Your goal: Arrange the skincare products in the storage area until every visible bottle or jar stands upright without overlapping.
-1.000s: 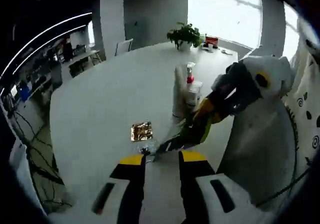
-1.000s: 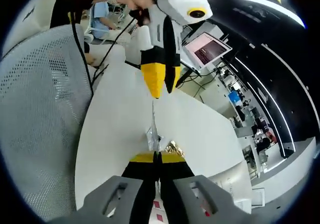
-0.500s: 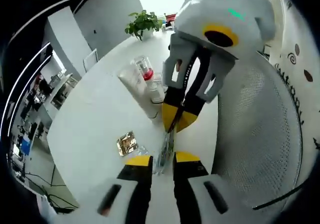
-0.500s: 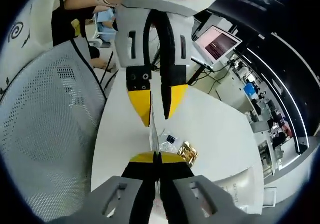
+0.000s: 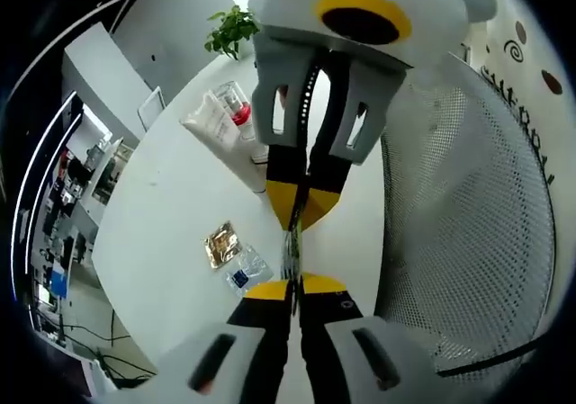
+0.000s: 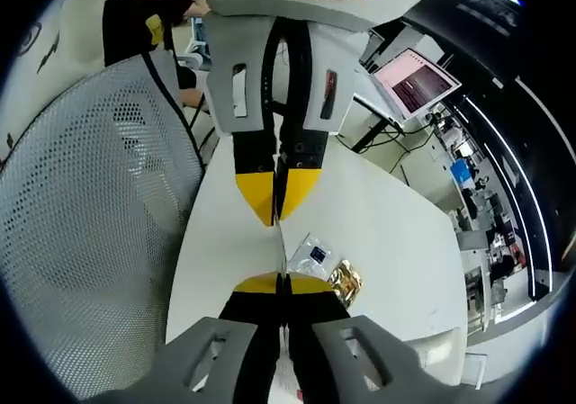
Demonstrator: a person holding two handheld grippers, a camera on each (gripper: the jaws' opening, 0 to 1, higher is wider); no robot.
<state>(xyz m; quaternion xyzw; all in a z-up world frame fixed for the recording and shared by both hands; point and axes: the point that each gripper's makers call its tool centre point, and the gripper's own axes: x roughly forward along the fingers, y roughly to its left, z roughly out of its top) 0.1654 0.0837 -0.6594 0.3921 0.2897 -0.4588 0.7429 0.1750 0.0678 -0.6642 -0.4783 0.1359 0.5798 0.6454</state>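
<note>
You have both hand-held grippers pinching the same thin, clear sachet in mid-air above the white surface point(image 5: 171, 215). Your left hand-held gripper point(image 5: 290, 289) is closed down narrow on one edge of the clear sachet point(image 5: 289, 246), and your right hand-held gripper point(image 6: 281, 283) is closed on the opposite edge, seen edge-on as a thin strip point(image 6: 280, 242). The two grippers face each other nose to nose.

The risk here is a tug between the two grips: if you pull apart or twist, the thin film could tear or slip out of one pair of jaws and drop beside the mesh chair back point(image 5: 468, 206). Let one side go before you move the other.

The things you still need to stand up are well apart from this: a white tube point(image 5: 220, 134), a clear bottle with a red part point(image 5: 236, 105) and a small jar that is partly hidden, grouped toward the far side of the surface near the potted plant point(image 5: 227, 28). A gold sachet point(image 5: 220, 242) and a clear sachet with a dark blue label point(image 5: 244, 273) lie flat nearer you. Swinging an arm over that group could knock the tube over.

I can't read any writing on any product; the labels are too small and blurred.
</note>
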